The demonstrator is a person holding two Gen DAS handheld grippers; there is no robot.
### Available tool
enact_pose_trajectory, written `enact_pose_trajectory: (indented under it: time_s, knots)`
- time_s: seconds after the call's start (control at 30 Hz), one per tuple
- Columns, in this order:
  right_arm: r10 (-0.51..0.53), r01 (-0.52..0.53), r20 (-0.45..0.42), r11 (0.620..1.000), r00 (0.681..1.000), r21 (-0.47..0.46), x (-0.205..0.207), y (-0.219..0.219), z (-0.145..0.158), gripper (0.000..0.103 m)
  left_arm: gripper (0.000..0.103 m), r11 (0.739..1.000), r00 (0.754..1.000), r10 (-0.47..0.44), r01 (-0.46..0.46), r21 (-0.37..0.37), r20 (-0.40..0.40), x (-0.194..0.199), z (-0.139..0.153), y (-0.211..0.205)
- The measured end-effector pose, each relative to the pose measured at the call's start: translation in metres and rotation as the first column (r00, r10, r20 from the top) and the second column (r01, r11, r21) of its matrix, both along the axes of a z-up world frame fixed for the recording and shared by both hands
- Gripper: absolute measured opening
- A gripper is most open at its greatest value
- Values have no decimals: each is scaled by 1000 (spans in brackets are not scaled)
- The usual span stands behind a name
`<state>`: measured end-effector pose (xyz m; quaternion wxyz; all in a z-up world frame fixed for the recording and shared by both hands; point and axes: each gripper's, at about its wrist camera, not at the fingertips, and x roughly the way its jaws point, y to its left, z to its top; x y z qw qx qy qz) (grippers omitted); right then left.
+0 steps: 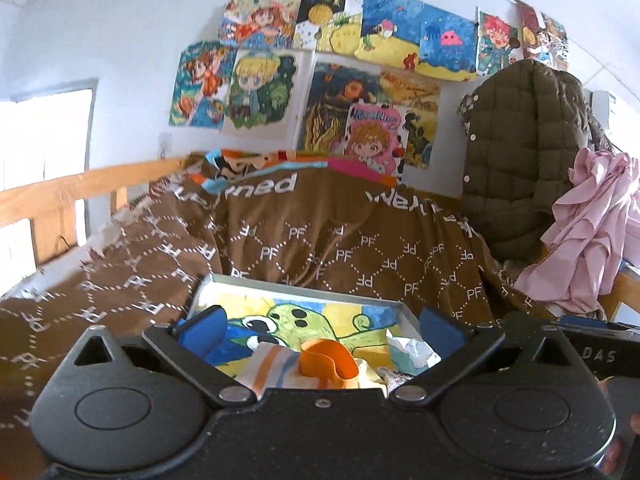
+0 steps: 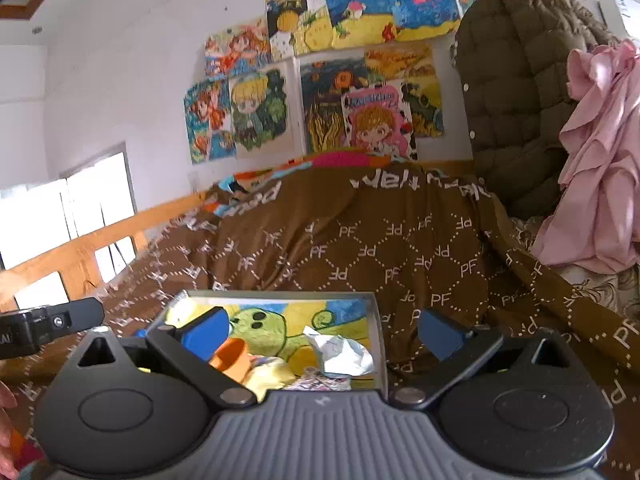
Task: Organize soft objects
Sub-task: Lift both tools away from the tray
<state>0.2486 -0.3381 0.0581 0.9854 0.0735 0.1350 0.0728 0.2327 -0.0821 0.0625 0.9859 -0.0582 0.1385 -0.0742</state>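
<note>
Resting on the brown quilt (image 1: pixel 340 240) of the bed is a shallow tray (image 1: pixel 304 282) lined with a green-and-yellow cartoon drawing, and the soft things lie in its near part: an orange band (image 1: pixel 328 364) curled on a striped cloth (image 1: pixel 272 364), a pale yellow cloth (image 2: pixel 268 376) beside it, and a crumpled white tissue (image 2: pixel 344 350) toward the right wall of the tray.

The left gripper (image 1: pixel 320 326) hangs above the tray's near end with its blue fingers (image 1: pixel 204 330) spread wide, nothing between them but the view down onto the band and cloth. The right gripper (image 2: pixel 322 330) hangs beside it, fingers (image 2: pixel 440 332) likewise released and empty; its left finger sits over the tray, its right finger out over the quilt past the tray's right wall. In the right view, part of the left gripper's body shows at the left edge.

Behind the bed, coloured drawings (image 1: pixel 264 84) cover the white wall. A brown padded jacket (image 1: pixel 516 152) and a pink garment (image 1: pixel 592 232) hang at the right, and a wooden rail (image 1: pixel 80 188) runs along the bed's left side.
</note>
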Motion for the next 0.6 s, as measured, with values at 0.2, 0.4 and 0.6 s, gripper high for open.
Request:
enact_pose_trajectory:
  time_s: [0.2, 0.4, 0.6]
  knots:
    - [-5, 6, 41, 1000, 999, -7, -34, 5, 5, 103, 102, 999, 998, 32, -33, 3, 46, -35, 5, 6]
    - [4, -3, 63, 1000, 998, -13, -64, 11, 5, 103, 102, 999, 997, 53, -53, -6, 53, -65, 2, 16]
    - [9, -5, 60, 998, 998, -62, -89, 23, -4, 103, 102, 998, 996, 58, -59, 11, 65, -89, -4, 25]
